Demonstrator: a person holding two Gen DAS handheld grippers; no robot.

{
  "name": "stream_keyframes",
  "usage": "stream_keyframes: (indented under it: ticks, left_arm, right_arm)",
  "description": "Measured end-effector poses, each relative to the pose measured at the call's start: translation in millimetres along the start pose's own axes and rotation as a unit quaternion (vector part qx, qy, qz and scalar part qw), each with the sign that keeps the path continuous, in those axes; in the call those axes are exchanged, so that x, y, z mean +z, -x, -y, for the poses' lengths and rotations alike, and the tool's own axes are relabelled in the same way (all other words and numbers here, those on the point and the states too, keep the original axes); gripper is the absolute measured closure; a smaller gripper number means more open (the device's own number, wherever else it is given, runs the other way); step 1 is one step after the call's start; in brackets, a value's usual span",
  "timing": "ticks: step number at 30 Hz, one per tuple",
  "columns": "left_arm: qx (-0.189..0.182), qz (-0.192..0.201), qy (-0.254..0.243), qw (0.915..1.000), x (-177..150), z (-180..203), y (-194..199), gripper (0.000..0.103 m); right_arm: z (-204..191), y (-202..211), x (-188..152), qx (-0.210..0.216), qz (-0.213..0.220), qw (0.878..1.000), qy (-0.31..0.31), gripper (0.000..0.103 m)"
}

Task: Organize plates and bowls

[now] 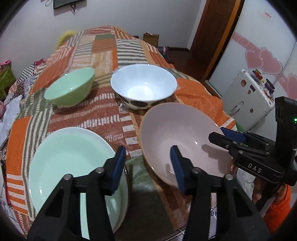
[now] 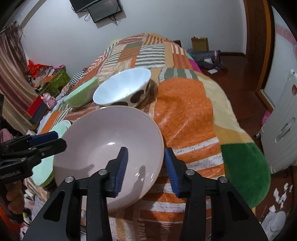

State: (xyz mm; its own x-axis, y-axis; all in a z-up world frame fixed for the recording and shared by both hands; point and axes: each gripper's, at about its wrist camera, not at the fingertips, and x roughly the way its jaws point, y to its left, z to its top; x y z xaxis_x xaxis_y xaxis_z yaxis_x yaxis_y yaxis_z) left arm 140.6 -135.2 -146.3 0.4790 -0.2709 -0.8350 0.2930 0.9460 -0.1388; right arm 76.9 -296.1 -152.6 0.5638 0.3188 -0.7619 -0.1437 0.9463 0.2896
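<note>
Pink bowl (image 2: 109,148): wide, shallow, pale pink with a tan rim, nothing in it; nearest the cameras on the blanket, tilted, just right of the mint plate.
Mint plate (image 1: 70,163): pale green, glossy, bare; lies at the near left edge of the blanket.
White bowl (image 1: 143,84): deep, white inside, dark spots on the outer wall, nothing inside; stands behind the pink bowl.
Green bowl (image 1: 71,87): small, light green, nothing inside; stands left of the white bowl, apart from it.
Left gripper (image 1: 148,166): jaws narrowed but parted; one blue pad over the mint plate's right rim, the other over the pink bowl's left side. Whether a pad presses on either dish I cannot tell.
Right gripper (image 2: 146,168): jaws straddle the pink bowl's right rim, one pad inside the bowl, one outside; a gap shows at the outer pad, so a firm grip is not clear.
Surface: a bed under a patchwork blanket (image 2: 185,115) of orange, green, cream and striped blocks.
Room: pale walls, dark screens (image 2: 104,9) mounted high, a white suitcase (image 1: 246,100) with stickers, a wooden door frame, clutter along the left wall.
</note>
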Motion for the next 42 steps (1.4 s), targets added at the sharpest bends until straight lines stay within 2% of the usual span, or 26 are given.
stream_keyframes:
  ticks: [6, 10, 14, 19, 26, 34, 42]
  left_arm:
    - [-0.012, -0.024, 0.000, 0.9996, -2.9, 4.4, -16.6, 0.064]
    - [-0.014, -0.040, 0.002, 0.9991, -6.0, 5.1, -28.3, 0.066]
    - [-0.020, -0.046, 0.003, 0.9987, -7.4, 4.8, -33.4, 0.075]
    - [-0.009, -0.040, -0.008, 0.9991, -8.4, 8.2, -30.0, 0.075]
    - [-0.006, -0.026, -0.009, 0.9996, -7.9, 8.8, -18.0, 0.075]
    - [-0.014, 0.011, 0.005, 0.9998, -5.5, -0.8, 14.8, 0.075]
    - [-0.004, 0.044, 0.025, 0.9987, -10.2, -24.8, 48.9, 0.075]
  right_arm:
    - [3.2, -7.9, -2.5, 0.010, -0.016, 1.000, -0.003, 0.071]
    - [2.3, -22.1, -7.5, 0.033, -0.044, 0.998, -0.010, 0.071]
    - [-0.6, -19.8, -7.4, 0.027, -0.038, 0.999, -0.008, 0.076]
    - [0.6, -16.0, -3.2, 0.029, -0.038, 0.999, -0.017, 0.079]
    - [-10.2, -1.5, 3.5, 0.019, -0.016, 1.000, -0.011, 0.079]
    - [-28.6, 14.3, 14.1, 0.019, 0.010, 1.000, 0.003, 0.079]
    - [-62.8, 20.4, 25.5, 0.029, 0.029, 0.999, 0.036, 0.079]
